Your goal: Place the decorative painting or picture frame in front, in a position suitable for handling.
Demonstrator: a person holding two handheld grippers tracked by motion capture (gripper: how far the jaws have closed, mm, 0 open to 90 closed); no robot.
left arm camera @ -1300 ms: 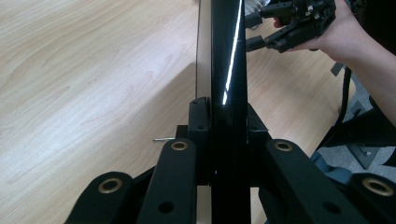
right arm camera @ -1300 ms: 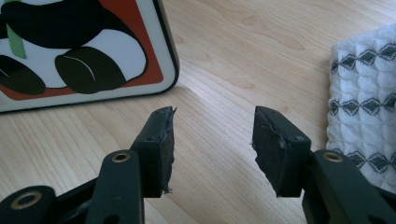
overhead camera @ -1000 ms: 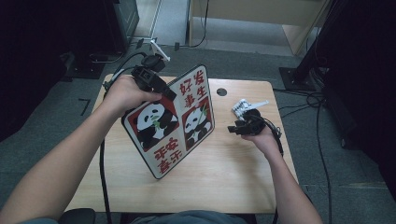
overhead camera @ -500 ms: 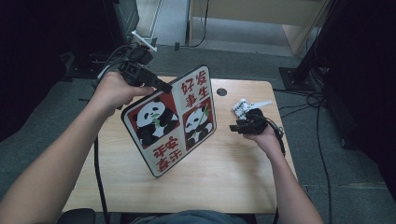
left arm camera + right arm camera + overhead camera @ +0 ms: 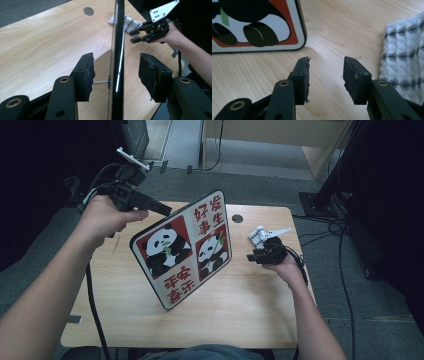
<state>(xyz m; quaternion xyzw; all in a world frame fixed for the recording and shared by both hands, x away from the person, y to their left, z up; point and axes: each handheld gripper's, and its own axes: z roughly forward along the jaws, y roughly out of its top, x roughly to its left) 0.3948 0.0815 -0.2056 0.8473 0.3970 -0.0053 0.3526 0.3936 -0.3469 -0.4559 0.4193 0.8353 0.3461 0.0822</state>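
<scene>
A black-framed sign board (image 5: 185, 250) with two pandas and red characters stands upright on the wooden table (image 5: 250, 320). My left gripper (image 5: 164, 212) is at its upper left edge. In the left gripper view the board's thin edge (image 5: 118, 37) runs between my jaws with a gap on each side. The left gripper (image 5: 116, 65) is open, and its jaws have just been opening. My right gripper (image 5: 253, 256) rests low on the table to the right of the board (image 5: 254, 22). The right gripper (image 5: 325, 66) is open with only bare wood between its jaws, which have just been closing.
A white patterned cloth (image 5: 259, 236) lies beside the right gripper, at the right of its view as the cloth (image 5: 404, 52). A round hole (image 5: 237, 218) is in the table's far side. Cables (image 5: 345, 250) trail on the floor at the right.
My left gripper has let go of the board's upper edge and drawn back up and to the left, its jaws spreading. The board stays standing. The right hand has kept still.
</scene>
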